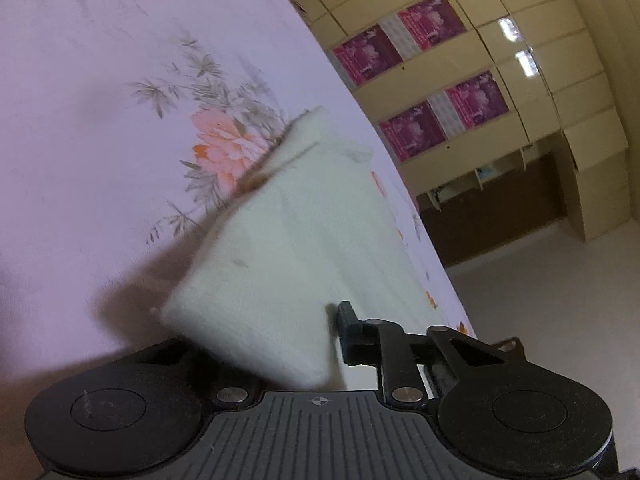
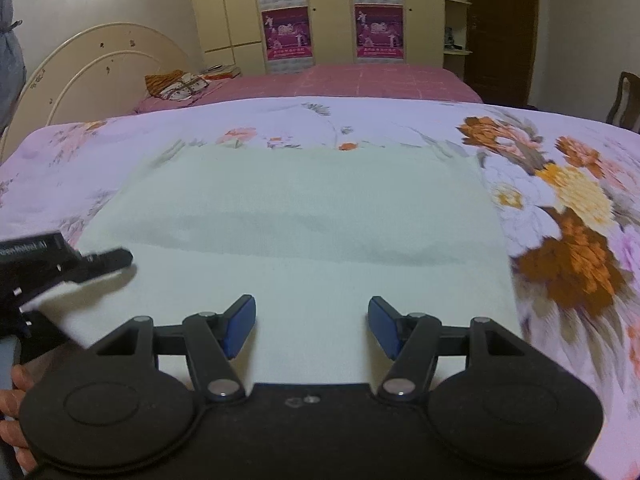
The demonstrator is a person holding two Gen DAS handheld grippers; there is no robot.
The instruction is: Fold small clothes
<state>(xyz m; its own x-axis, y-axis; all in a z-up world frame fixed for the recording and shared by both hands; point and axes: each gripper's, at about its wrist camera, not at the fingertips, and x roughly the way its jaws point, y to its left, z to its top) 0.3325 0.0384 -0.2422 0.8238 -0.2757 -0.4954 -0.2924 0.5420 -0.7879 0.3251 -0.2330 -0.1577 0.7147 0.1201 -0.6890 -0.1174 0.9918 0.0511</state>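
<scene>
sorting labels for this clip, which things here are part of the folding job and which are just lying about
Part of the job:
- pale white-green fleece cloth, one corner lifted
- left gripper, shut on that corner
- right gripper, open above the cloth
- lilac floral bedsheet, the work surface

Just lying about:
- orange patterned bundle on the pink bed
- magenta posters on the wardrobe

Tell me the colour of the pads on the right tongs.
Blue pads, seen best in the right wrist view.

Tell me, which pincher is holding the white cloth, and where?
The left gripper pinches the white cloth at its near left corner. The right gripper is open, holding nothing.
</scene>
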